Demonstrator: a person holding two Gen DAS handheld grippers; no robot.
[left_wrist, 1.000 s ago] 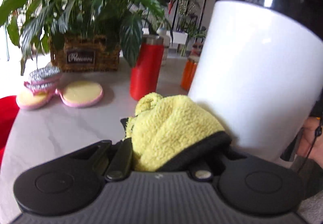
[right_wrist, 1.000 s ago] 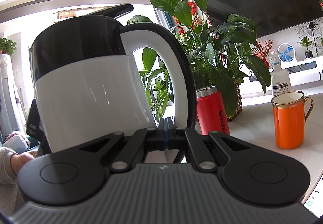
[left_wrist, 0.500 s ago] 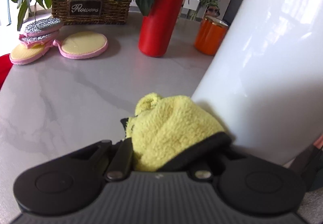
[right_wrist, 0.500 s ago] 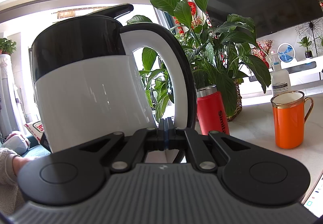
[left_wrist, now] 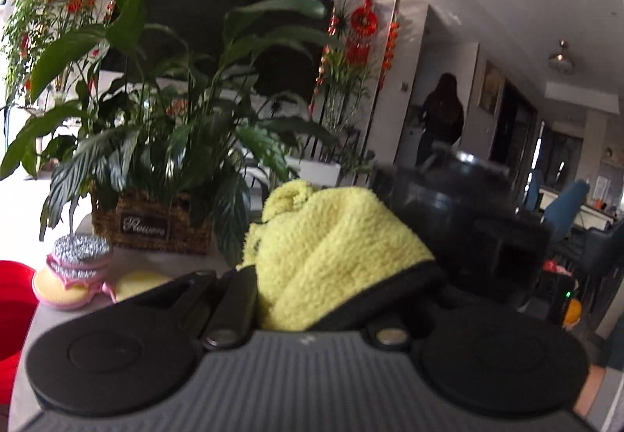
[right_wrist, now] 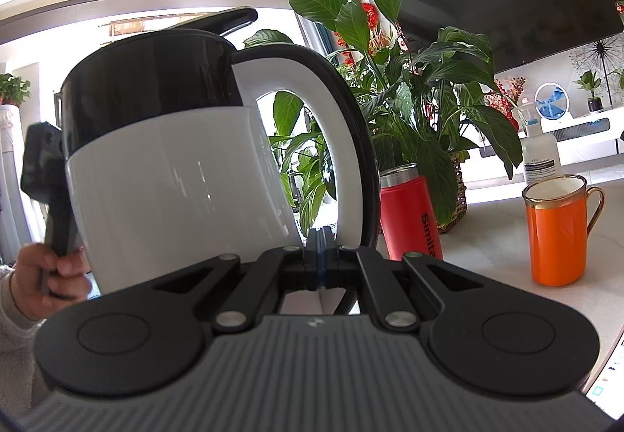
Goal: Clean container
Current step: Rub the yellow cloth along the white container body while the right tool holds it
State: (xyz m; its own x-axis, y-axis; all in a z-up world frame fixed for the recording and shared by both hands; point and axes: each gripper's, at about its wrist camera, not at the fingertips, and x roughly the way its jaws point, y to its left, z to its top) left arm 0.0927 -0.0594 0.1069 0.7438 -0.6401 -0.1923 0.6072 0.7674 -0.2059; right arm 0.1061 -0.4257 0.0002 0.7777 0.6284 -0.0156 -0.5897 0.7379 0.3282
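Two grippers in our hands: left gripper [left_wrist: 312, 276], jaws clamping the yellow cloth [left_wrist: 331, 256] for wiping, kettle [left_wrist: 460, 206] just beyond them; right gripper [right_wrist: 319, 256], jaws clenched empty beside the kettle's handle [right_wrist: 351, 143].

One kettle [right_wrist: 175, 167], one yellow cloth [left_wrist: 331, 252], three scrub pads [left_wrist: 78, 268], two tools [right_wrist: 319, 252].

Left claw [left_wrist: 331, 260] clamped on cloth; right claw [right_wrist: 320, 256] closed, level.
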